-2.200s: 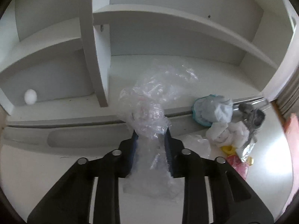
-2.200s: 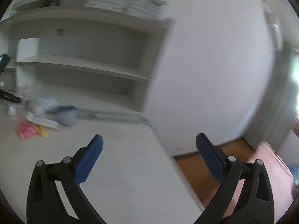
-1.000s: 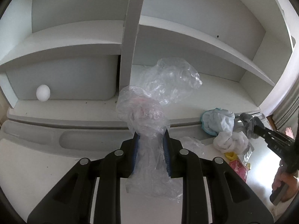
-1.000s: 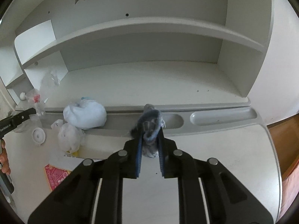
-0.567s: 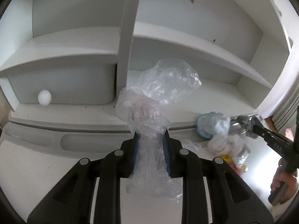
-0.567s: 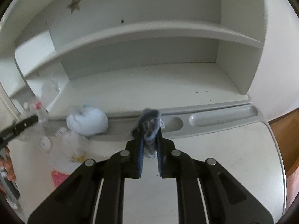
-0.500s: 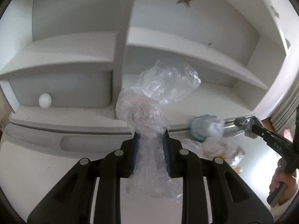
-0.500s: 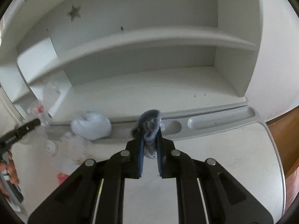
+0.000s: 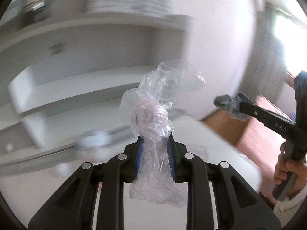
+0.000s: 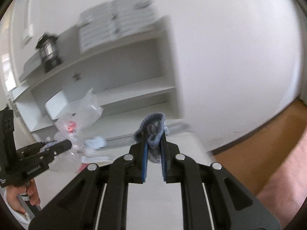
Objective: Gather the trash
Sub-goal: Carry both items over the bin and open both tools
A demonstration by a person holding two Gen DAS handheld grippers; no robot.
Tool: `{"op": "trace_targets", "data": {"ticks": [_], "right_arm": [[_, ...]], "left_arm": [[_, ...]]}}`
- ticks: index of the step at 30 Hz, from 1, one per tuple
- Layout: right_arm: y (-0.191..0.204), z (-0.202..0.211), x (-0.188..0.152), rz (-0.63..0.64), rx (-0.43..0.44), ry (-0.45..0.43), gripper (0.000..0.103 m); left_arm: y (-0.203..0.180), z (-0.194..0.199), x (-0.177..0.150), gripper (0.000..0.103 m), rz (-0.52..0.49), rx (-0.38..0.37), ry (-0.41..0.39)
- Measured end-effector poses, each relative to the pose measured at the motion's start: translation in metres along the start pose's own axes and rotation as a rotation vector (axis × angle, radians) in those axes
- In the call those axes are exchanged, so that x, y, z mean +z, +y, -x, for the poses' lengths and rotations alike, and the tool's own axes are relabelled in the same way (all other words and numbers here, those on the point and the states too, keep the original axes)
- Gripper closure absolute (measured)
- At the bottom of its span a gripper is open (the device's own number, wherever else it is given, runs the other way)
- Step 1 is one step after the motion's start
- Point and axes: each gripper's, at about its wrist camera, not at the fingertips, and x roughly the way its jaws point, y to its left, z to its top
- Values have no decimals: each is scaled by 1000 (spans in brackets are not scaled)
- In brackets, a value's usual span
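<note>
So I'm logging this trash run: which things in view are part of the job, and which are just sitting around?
Part of the job:
- clear plastic bag, clamped in the left gripper
- grey-blue fabric scrap, clamped in the right gripper
- blurred litter on the desk

Just sitting around:
- dark lantern on top of the shelf unit
- stacked papers beside it

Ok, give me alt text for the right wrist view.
The right gripper is shut on a grey-blue sock, held up before a blurred white shelf unit. At left, the left gripper holds a clear plastic bag.
</note>
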Motion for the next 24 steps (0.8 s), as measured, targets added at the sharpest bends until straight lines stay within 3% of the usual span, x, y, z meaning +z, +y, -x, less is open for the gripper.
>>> {"op": "trace_targets", "data": {"ticks": [5,9,11,14,18,21,24], "right_arm": [[-101,78,-29,-124,-172,-40,91],[-192,122,-74,-282,-302,-10,91],[-235,133,-103,-382,-355,13,91],[-305,136,-159,-568,-393,88,91],[-380,117,-248,-778,-447,238,91],[-417,84,-302,-886,-391,390,91],[-430,50,-345,-938,-339,541,91]], "left_arm": [[-119,-30,0,81,-139,-199,46],[-225,-65,-19,81,-250,-373,142],[-286,-84,-45,81,-326,-449,214],[-342,-108,-84,81,-388,-511,313],[-390,-161,-151,81,-406,-519,501],[-400,-211,-203,81,-385,-451,681],[-401,-244,-243,81,-408,-369,780]]}}
